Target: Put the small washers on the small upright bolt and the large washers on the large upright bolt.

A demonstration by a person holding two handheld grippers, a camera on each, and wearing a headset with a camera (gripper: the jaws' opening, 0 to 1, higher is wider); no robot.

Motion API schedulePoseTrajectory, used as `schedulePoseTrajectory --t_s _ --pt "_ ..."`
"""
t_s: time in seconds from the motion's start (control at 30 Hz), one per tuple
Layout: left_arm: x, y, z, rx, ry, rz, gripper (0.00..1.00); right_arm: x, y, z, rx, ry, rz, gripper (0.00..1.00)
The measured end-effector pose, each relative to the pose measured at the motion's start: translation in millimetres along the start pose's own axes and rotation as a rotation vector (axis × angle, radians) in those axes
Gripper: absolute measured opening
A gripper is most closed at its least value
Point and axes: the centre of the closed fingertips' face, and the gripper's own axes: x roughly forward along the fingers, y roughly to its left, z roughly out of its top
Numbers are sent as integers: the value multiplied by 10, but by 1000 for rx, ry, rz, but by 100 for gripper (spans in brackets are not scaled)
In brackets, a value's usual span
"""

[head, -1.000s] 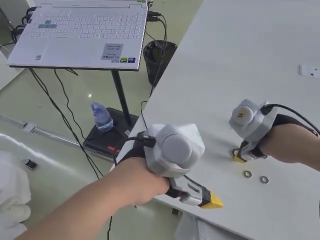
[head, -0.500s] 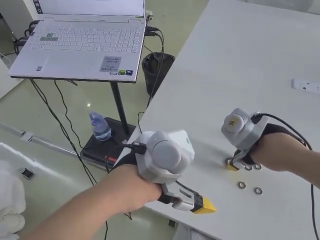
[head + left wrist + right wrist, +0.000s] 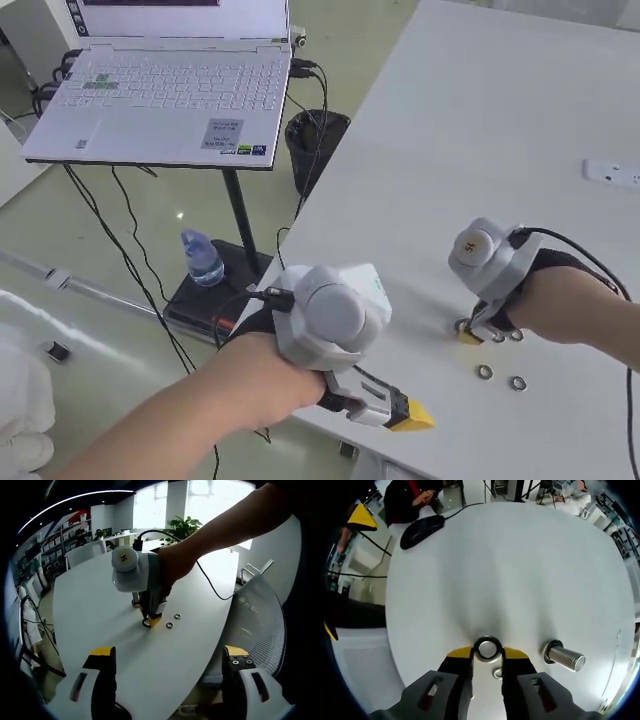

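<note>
A: At lower centre of the right gripper view, what do the jaws hold?

B: The right gripper point(image 3: 487, 656) has its jaws drawn to a narrow gap, with the yellow tips against either side of a washer point(image 3: 487, 639) lying flat on the white surface point(image 3: 510, 570). How firm the pinch is, I cannot quite tell. The left gripper point(image 3: 168, 652), jaws wide apart, holds nothing.

A: And the washer's look?

B: A thin, bright metal ring, just left of the upright bolt point(image 3: 564, 658). A second washer point(image 3: 497, 673) lies between the jaws, lower in the frame.

A: What might go wrong?

B: Probably a slip. A flat ring gripped by its edge may squirt out or tilt on lifting, and the tips could drag the second washer along. Matching ring to bolt size also needs care.
</note>
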Motion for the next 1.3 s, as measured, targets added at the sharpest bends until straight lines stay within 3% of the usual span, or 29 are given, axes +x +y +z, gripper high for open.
schedulePoseTrajectory --t_s 0.17,0.27,0.43,0.67,0.83,1.3 --pt "-20 10 -10 9 9 -3 86 -67 21 -16 8 -6 3 20" --pt "-33 1 38 -12 -12 -11 86 -139 43 -21 7 -11 -2 20" --pt "-22 9 27 -3 -4 -9 87 -252 70 -54 24 -18 0 20" --pt "-13 -26 73 -14 -23 -23 90 -379 88 -116 23 -17 -4 20" --pt "17 -42 66 6 -7 -26 92 -441 99 -184 33 -18 -1 20" --pt "62 -33 132 22 -2 -35 93 -585 -71 -363 95 -25 -17 20"
